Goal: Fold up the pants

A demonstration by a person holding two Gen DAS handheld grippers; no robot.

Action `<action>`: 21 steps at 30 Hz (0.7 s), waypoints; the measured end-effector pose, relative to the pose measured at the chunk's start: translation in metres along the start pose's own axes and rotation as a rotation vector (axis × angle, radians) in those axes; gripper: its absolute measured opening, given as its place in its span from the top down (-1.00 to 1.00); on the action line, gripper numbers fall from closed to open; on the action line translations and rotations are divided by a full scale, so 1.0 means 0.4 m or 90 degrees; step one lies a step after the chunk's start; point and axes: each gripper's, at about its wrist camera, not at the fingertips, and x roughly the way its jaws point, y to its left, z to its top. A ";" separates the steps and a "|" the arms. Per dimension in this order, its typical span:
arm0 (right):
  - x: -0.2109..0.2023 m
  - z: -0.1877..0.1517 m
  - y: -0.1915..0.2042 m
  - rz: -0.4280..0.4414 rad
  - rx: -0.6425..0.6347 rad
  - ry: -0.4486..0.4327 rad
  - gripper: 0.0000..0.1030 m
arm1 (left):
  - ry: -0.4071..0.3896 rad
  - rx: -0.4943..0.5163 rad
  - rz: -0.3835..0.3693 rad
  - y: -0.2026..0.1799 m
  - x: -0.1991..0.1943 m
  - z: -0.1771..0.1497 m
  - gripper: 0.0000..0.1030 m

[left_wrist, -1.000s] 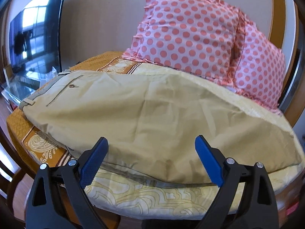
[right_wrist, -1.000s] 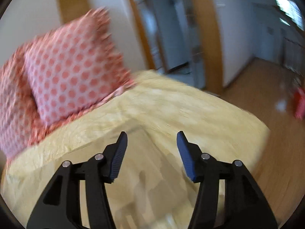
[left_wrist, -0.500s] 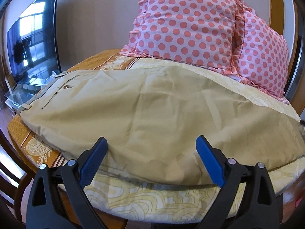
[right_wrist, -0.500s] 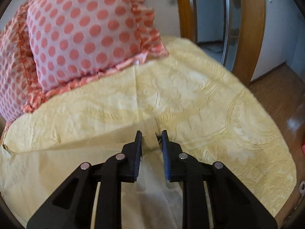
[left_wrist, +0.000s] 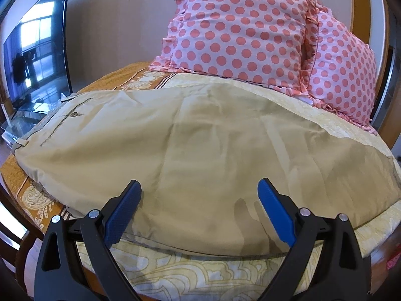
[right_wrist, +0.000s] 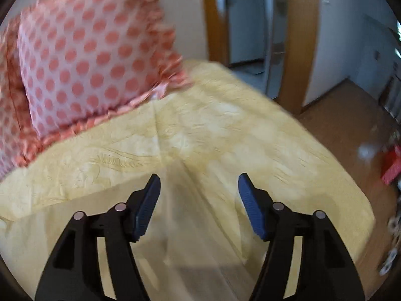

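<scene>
So my left gripper [left_wrist: 198,207] is spread wide, blue pads [left_wrist: 122,215] apart with nothing between them, hovering just over the near edge of the khaki pants [left_wrist: 180,150]. Right gripper [right_wrist: 199,204] is also spread, not pinching anything, and it hangs over what looks like the leg end of the pants [right_wrist: 190,238], though that view is blurry so I can't say exactly where the fabric edge runs. The pants are laid out flat across the bed, running left to right in the left wrist view: waistband and the buttoned back pocket [left_wrist: 72,114] off to the left, legs stretching to the right. Under them is the pale yellow bedspread [left_wrist: 200,276] with a swirly pattern, and it turns into an orange border [left_wrist: 22,183] on the left side. Past the pants, two pink pillows with coral polka dots and ruffled edges, the front pillow [left_wrist: 238,27] propped upright and the second pillow [left_wrist: 343,75] tucked just behind it on the right. Far left there's a dark TV screen [left_wrist: 37,60] reflecting a window. In the right wrist view, beyond the bed corner, a wooden door frame [right_wrist: 298,45] and wood floor [right_wrist: 351,125].
</scene>
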 end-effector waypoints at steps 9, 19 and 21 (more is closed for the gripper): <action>-0.081 -0.193 -0.129 0.000 0.137 0.004 0.09 | -0.012 -0.003 -0.028 0.008 -0.007 -0.009 -0.87; -0.095 -0.198 0.018 0.128 0.115 -0.076 0.84 | -0.017 -0.012 -0.042 0.017 -0.012 -0.022 -0.87; -0.154 -0.178 0.120 0.200 0.055 -0.120 0.84 | -0.020 -0.015 -0.042 0.017 -0.012 -0.023 -0.87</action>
